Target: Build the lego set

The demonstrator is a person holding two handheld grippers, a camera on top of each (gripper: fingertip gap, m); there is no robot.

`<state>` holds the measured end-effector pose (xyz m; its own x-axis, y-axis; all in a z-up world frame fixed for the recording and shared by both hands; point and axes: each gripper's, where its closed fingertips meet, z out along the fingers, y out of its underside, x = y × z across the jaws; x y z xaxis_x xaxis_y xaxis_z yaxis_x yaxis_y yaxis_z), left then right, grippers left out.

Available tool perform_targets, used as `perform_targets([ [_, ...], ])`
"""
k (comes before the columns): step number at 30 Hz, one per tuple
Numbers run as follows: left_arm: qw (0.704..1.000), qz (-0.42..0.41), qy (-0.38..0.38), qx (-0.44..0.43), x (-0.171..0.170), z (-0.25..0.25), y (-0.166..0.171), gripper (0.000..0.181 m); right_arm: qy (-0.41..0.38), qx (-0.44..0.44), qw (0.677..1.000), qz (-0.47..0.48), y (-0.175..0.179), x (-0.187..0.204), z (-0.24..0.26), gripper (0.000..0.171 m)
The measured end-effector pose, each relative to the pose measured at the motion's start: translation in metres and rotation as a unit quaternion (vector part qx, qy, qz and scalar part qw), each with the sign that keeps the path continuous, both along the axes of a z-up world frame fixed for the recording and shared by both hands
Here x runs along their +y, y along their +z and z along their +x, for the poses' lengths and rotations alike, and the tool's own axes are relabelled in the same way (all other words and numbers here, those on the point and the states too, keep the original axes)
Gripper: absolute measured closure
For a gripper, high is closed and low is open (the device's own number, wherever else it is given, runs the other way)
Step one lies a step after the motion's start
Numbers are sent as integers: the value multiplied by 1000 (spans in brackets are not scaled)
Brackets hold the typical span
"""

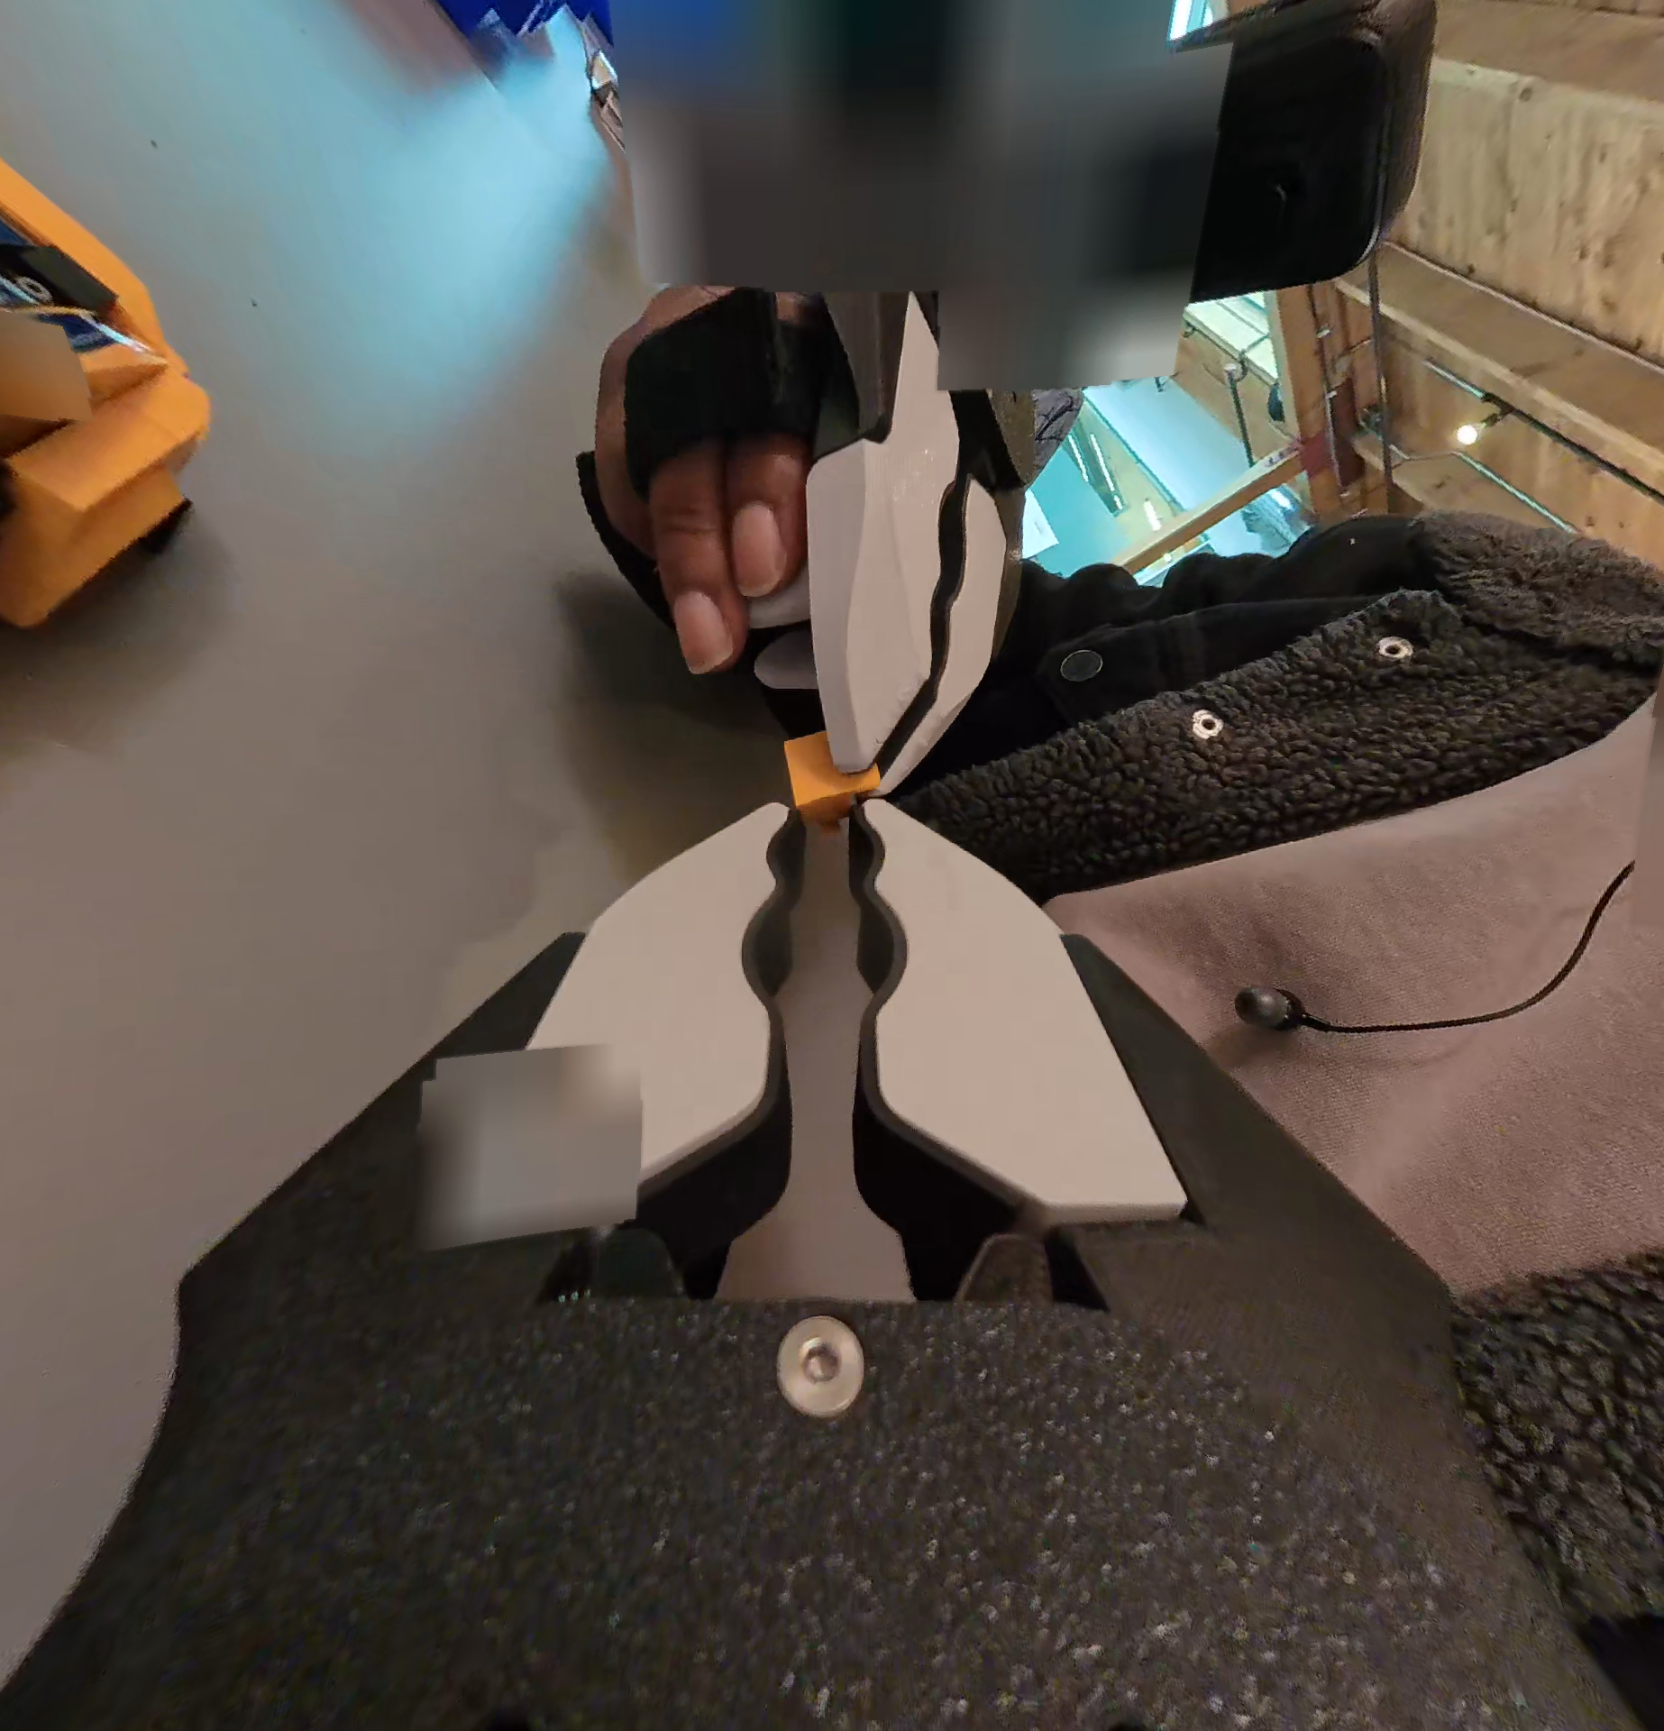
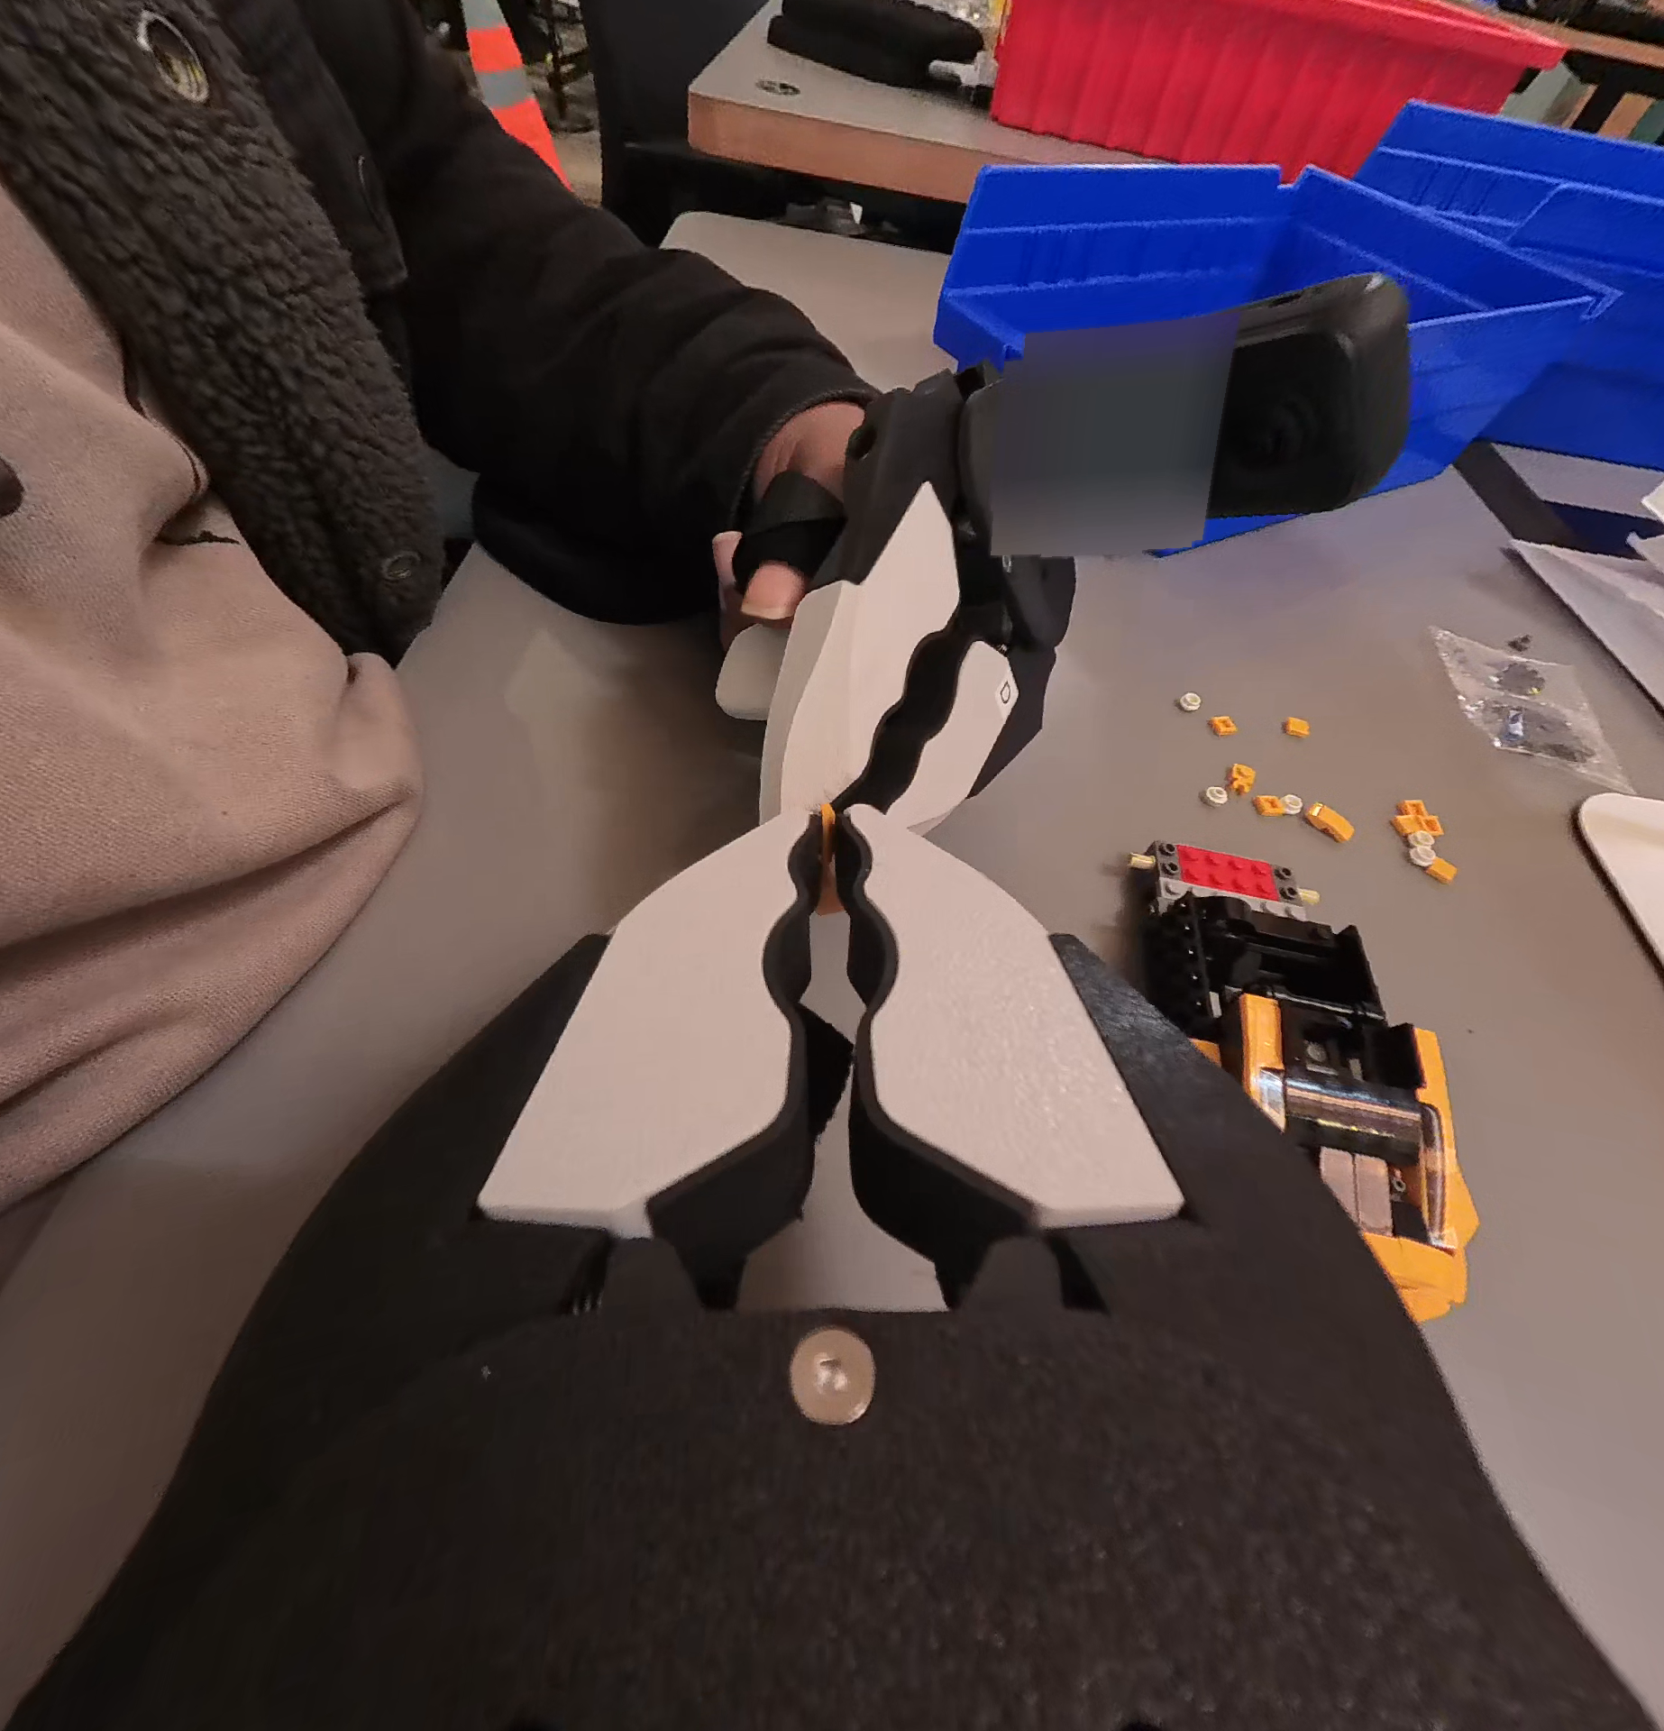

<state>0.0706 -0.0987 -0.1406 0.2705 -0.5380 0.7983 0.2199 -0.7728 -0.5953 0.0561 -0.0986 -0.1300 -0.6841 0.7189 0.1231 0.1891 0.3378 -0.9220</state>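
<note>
Mid-air join or handoff, judging by the pose: left gripper (image 1: 826,817) and right gripper (image 2: 828,829) meet tip to tip, jaws of both narrow, pinching a small orange lego piece (image 1: 828,770) above the surface (image 2: 566,731). Next: careful alignment. Half-built orange vehicle (image 2: 1315,1077) and loose pieces (image 2: 1325,815) lie aside; blue bins (image 2: 1371,281) beyond; nothing blocks.
</note>
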Motion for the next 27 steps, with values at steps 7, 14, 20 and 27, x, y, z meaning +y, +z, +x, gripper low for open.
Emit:
perform_targets([
  [7,1000,8,13,-11,3,-4,5,173,-20,-3,999,-31,4,6,-4,170],
  [14,999,20,29,-11,6,-8,8,172,-36,-2,998,-46,6,11,-8,170],
  [20,998,47,46,3,9,-12,10,172,-52,-2,997,-49,7,18,-9,170],
  [27,982,136,86,101,17,-15,5,159,-77,13,993,-85,17,25,-14,170],
])
